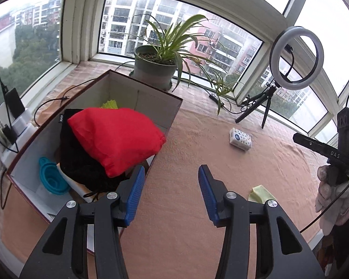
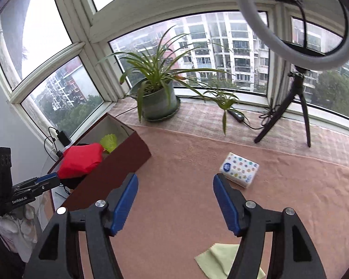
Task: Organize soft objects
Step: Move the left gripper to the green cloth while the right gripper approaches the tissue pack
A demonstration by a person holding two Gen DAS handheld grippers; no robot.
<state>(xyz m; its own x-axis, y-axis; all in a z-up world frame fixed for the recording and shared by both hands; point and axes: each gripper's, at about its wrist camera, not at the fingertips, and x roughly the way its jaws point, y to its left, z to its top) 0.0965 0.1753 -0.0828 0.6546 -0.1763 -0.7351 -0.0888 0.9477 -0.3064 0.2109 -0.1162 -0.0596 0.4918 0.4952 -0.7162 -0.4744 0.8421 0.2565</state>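
A: What is lying hidden?
B: The black bag [image 1: 81, 162] is sitting mostly covered by the red pouch [image 1: 115, 139] in the box [image 1: 151, 97], left of frame. A yellow-green mesh item [image 1: 109, 104] is peeking out behind; a teal funnel [image 1: 51, 176] is showing only in the left wrist view.
A: Grippers?
B: Left gripper [image 1: 168, 194] and right gripper [image 2: 174, 203] are both holding their fingers apart, gripping nothing. The tissue pack [image 2: 239, 169] is lying centre right on the cloth; the green cloth [image 2: 218, 261] is getting cut off at the bottom edge.
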